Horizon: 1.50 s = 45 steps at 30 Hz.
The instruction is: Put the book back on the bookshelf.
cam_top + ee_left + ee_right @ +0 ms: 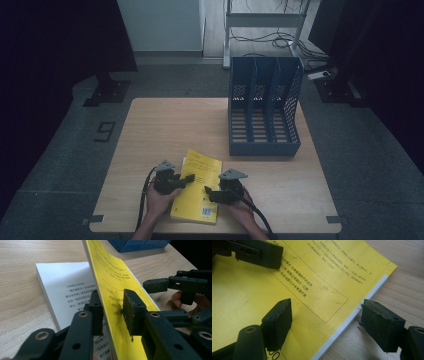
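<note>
- We have the yellow book [196, 186] lying at the near edge of the table [150, 130], well apart from the blue file rack [264, 114] at the far right.
- Our left gripper [112, 307] has the yellow cover [110, 282] lifted off the white pages [62, 290]; its jaws pinch the cover, one on each side.
- Our right gripper [327, 315] hovers at the book's right edge, jaws spread and holding nothing.
- We judge the work barely begun: the cover is raised, but the book has not left the table, and the rack's three slots look empty.
</note>
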Each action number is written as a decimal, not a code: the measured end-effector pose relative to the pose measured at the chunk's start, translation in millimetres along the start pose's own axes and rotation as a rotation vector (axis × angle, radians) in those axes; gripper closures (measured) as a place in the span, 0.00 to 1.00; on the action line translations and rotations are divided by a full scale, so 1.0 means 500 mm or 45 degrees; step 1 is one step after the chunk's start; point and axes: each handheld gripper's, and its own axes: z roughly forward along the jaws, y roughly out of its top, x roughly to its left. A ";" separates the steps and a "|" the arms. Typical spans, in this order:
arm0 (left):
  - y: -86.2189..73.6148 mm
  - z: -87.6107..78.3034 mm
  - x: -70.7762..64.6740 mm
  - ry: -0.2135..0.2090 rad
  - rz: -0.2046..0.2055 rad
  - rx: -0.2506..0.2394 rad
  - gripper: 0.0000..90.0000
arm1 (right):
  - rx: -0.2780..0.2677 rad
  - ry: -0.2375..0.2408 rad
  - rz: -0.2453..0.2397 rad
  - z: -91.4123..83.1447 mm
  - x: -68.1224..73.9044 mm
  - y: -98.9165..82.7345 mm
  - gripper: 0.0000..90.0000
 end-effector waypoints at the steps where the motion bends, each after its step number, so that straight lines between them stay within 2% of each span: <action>1: 0.000 0.001 0.000 0.002 0.001 0.004 0.77 | 0.000 0.000 0.000 0.000 0.000 0.000 0.27; 3: -0.002 0.003 0.001 0.005 -0.007 0.012 0.73 | 0.000 0.000 0.000 0.000 0.000 0.000 0.27; 5: -0.003 0.002 -0.001 0.000 -0.008 -0.003 0.77 | -0.002 -0.001 -0.004 0.000 0.000 0.000 0.27; 7: 0.000 -0.004 -0.005 -0.019 -0.005 -0.022 0.85 | -0.003 0.000 -0.002 0.000 0.000 -0.001 0.27; 12: 0.002 -0.008 -0.013 -0.015 0.014 -0.037 0.90 | -0.007 0.005 -0.002 0.000 -0.001 -0.001 0.27; 26: 0.001 -0.011 -0.016 -0.047 -0.029 -0.082 0.95 | -0.012 0.022 0.008 -0.001 -0.005 -0.001 0.26; 28: 0.003 -0.013 -0.019 -0.049 -0.031 -0.099 0.95 | -0.031 0.020 -0.004 -0.003 -0.005 -0.002 0.25; 32: 0.007 -0.018 -0.026 -0.059 -0.023 -0.131 0.95 | -0.041 0.025 -0.011 -0.006 -0.006 0.000 0.25; 39: 0.013 -0.030 -0.035 -0.077 -0.006 -0.157 0.95 | -0.067 0.072 0.007 -0.012 -0.007 0.001 0.21; 45: 0.019 -0.042 -0.045 -0.086 0.013 -0.179 0.95 | -0.091 0.084 0.018 -0.018 -0.008 0.004 0.21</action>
